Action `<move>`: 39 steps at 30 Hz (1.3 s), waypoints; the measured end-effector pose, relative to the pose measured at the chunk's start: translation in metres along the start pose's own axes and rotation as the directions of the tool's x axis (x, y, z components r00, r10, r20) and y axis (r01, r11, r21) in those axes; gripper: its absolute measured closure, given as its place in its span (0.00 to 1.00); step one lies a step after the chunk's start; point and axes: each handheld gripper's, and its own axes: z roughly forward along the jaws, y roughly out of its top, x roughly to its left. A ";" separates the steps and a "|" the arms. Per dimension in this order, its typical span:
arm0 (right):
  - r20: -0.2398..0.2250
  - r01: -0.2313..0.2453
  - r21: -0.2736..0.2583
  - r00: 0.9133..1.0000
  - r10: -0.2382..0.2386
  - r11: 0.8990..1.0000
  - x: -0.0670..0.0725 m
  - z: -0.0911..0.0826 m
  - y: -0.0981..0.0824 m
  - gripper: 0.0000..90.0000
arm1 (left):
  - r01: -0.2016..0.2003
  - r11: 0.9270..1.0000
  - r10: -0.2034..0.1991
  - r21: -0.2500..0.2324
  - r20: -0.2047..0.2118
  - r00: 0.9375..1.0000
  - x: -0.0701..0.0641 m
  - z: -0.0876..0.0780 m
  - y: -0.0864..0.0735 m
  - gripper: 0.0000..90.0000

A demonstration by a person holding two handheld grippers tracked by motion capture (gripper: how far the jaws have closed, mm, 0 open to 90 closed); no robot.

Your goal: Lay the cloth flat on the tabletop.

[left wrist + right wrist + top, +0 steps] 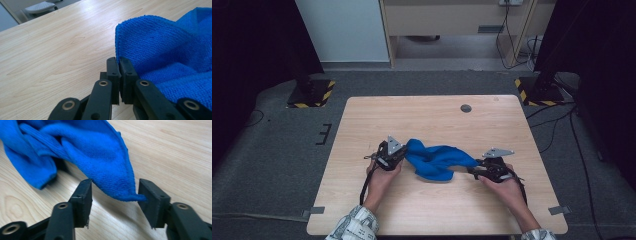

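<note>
1. Your left gripper [119, 65] is pressed together, pinching the blue cloth [434, 159] at its left edge.
2. Your right gripper [115, 195] stands spread around the cloth's right corner, not yet pinching.
3. The cloth lies crumpled mid-desk [432, 120], its long axis running between both grippers.

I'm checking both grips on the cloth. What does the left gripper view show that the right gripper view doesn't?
Left gripper view: the left gripper with jaws shut on the edge of the blue cloth. Right gripper view: the right gripper with jaws apart, a cloth corner lying between them, touching one jaw but not pinched. Both: the blue cloth bunched on the wooden table.
</note>
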 end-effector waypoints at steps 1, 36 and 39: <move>-0.005 -0.007 -0.004 1.000 0.007 1.000 0.000 0.000 0.001 0.53 | -0.003 1.000 0.003 0.005 -0.002 1.000 0.001 0.000 0.000 0.96; 0.093 -0.041 0.001 0.995 0.041 0.999 -0.026 -0.024 -0.001 0.99 | -0.044 0.994 0.039 0.099 0.056 0.998 -0.022 -0.006 -0.010 0.96; 0.090 -0.033 0.006 0.995 0.032 0.999 -0.023 -0.021 -0.002 0.99 | -0.055 0.988 0.045 0.147 0.070 0.997 -0.022 0.002 -0.016 0.94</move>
